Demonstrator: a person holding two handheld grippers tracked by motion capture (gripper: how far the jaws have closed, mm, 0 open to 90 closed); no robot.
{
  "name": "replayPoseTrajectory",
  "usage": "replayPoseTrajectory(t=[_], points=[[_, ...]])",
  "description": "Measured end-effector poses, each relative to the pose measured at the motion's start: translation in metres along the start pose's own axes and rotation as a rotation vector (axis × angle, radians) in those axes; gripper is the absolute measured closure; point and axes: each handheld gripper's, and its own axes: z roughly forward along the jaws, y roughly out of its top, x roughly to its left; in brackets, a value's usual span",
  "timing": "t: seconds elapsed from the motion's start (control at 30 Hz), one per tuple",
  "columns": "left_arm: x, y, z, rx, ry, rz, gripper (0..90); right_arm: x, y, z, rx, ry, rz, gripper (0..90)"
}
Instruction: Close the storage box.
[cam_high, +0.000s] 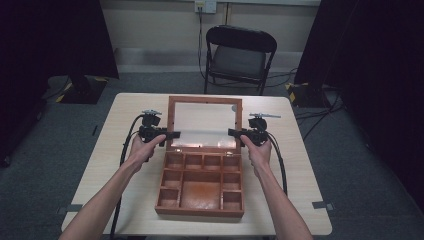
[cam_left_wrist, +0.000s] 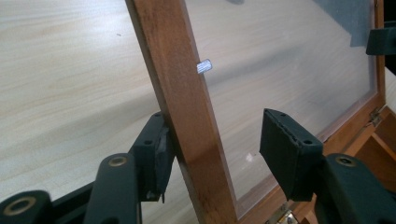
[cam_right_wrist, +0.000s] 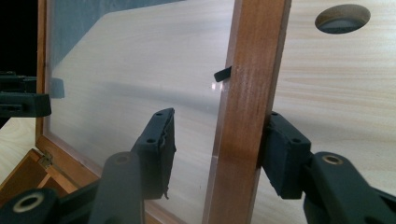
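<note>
My arms are bare from the elbow down, with no sleeve on either forearm. My left gripper (cam_high: 172, 134) is black all over, a chunky body with a small grey plate on top and a black cable that loops off behind it. My right gripper (cam_high: 231, 132) is its twin, with the same grey plate and black cable. Seen close, each jaw is a flat black arm with a brass-ringed rivet hole and a rectangular black pad fixed by small screws. The pad faces look rubbery, with ragged, worn edges.
</note>
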Motion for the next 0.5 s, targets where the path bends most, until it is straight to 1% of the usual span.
replayPoseTrajectory(t=[0.03,0.1,0.17,0.2,0.3,0.37,0.47,0.5], points=[[0.0,0.0,-0.002,-0.007,-0.003,-0.001,45.9,0.002,0.001,-0.003,-0.005,0.002,-0.003,51.4],[-0.001,0.0,-0.005,-0.017,-0.01,0.013,45.9,0.002,0.001,-0.005,-0.005,0.002,-0.004,52.1],[-0.002,0.0,-0.007,-0.027,-0.016,0.014,45.9,0.003,0.001,-0.008,-0.01,0.005,-0.009,53.2],[-0.003,0.0,-0.007,-0.031,-0.016,0.013,45.9,0.004,0.001,-0.009,-0.014,0.006,-0.009,53.6],[-0.005,0.001,-0.012,-0.038,-0.011,0.024,46.8,0.007,0.001,-0.013,-0.021,0.01,-0.011,53.2],[-0.007,0.002,-0.016,-0.053,-0.015,0.021,48.7,0.009,0.001,-0.017,-0.025,0.015,-0.019,53.2],[-0.01,0.002,-0.021,-0.058,-0.018,0.036,50.6,0.014,0.0,-0.023,-0.033,0.011,-0.041,52.9],[-0.011,0.002,-0.022,-0.058,-0.024,0.038,50.6,0.014,0.0,-0.023,-0.033,0.011,-0.041,52.9]])
